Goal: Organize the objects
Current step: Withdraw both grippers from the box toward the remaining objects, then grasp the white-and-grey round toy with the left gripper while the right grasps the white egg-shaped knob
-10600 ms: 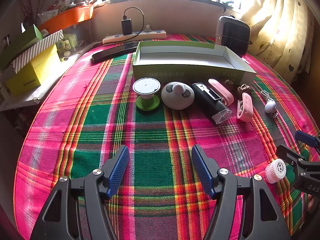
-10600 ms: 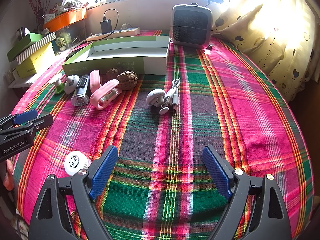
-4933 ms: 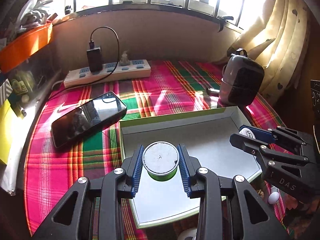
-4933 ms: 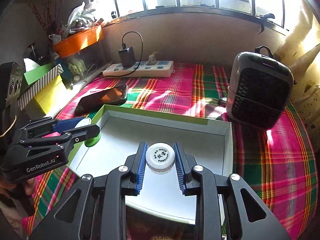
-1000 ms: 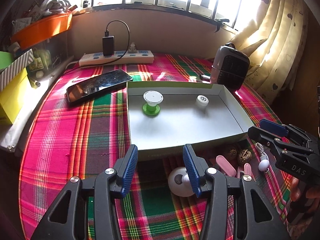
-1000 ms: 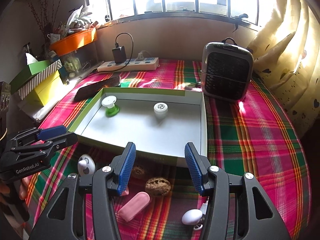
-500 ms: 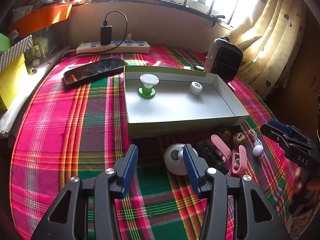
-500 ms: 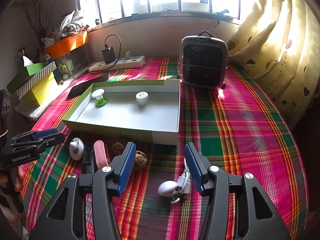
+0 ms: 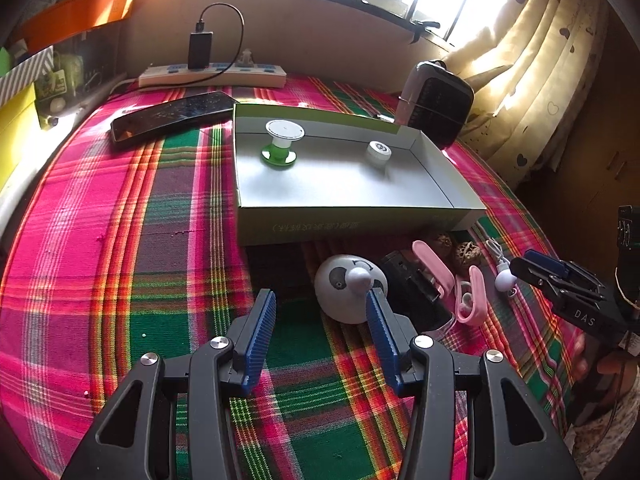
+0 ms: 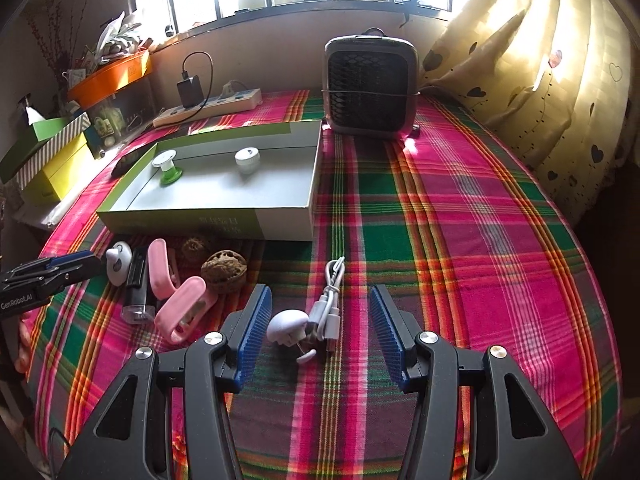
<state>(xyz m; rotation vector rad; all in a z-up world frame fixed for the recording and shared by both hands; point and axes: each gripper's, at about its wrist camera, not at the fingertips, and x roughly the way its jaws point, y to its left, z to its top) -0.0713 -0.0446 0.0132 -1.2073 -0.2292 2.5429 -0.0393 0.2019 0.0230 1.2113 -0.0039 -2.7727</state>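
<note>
A green-sided box tray (image 9: 352, 222) (image 10: 208, 220) holds a green-based spool (image 9: 280, 142) (image 10: 167, 167) and a white cap (image 9: 378, 153) (image 10: 247, 159). In front of it lie a white panda-face ball (image 9: 346, 288) (image 10: 119, 266), a black device (image 9: 416, 292) (image 10: 136, 284), pink clips (image 9: 468, 292) (image 10: 182, 308), walnuts (image 10: 224, 270) and a white mushroom light with cable (image 10: 286, 326). My left gripper (image 9: 320, 320) is open, low, just before the ball. My right gripper (image 10: 316, 322) is open, its fingers on either side of the mushroom light and cable.
A phone (image 9: 172, 118) lies left of the tray, a power strip (image 9: 212, 74) behind it. A grey heater (image 10: 372, 88) stands at the back right. Boxes (image 10: 48, 160) and an orange bin (image 10: 110, 76) line the left. Curtains (image 10: 540, 80) hang right.
Both grippers have pulled back from the tray and dropped lower toward the loose objects. The left now nears the panda ball; the right now straddles the mushroom light.
</note>
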